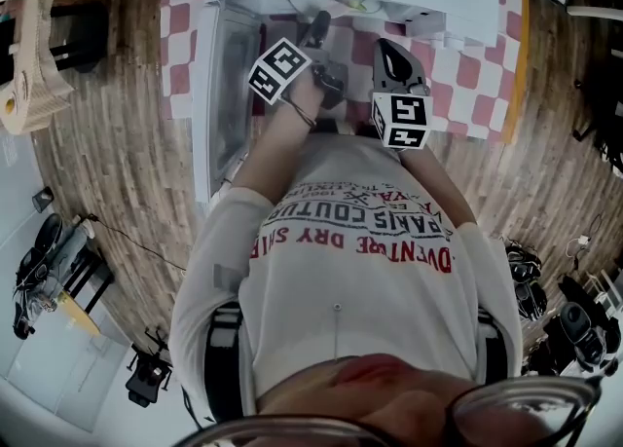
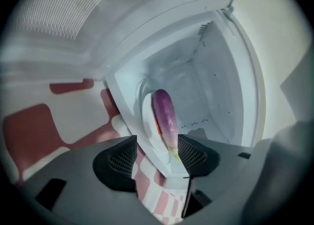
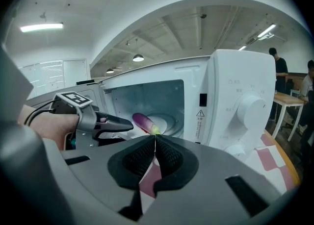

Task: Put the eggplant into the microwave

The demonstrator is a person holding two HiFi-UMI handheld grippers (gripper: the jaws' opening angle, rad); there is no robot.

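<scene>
Red-and-white checked worktop [image 1: 181,18] with one white microwave [image 3: 240,101] standing open on it. The one eggplant [image 2: 164,113] is glossy purple with a yellow-green stem end, and it's lying on the turntable plate [image 3: 170,120] inside. Can't spot it in the head view, and the right gripper view cuts off its lower end. Two claws: left claw [image 2: 157,141] gaping wide, gripping nothing; right claw [image 3: 155,137] pinched closed, empty.

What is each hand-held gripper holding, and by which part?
Nothing. The left hand-held gripper is open, the eggplant lying free in the microwave; the right hand-held gripper is shut, empty.
</scene>
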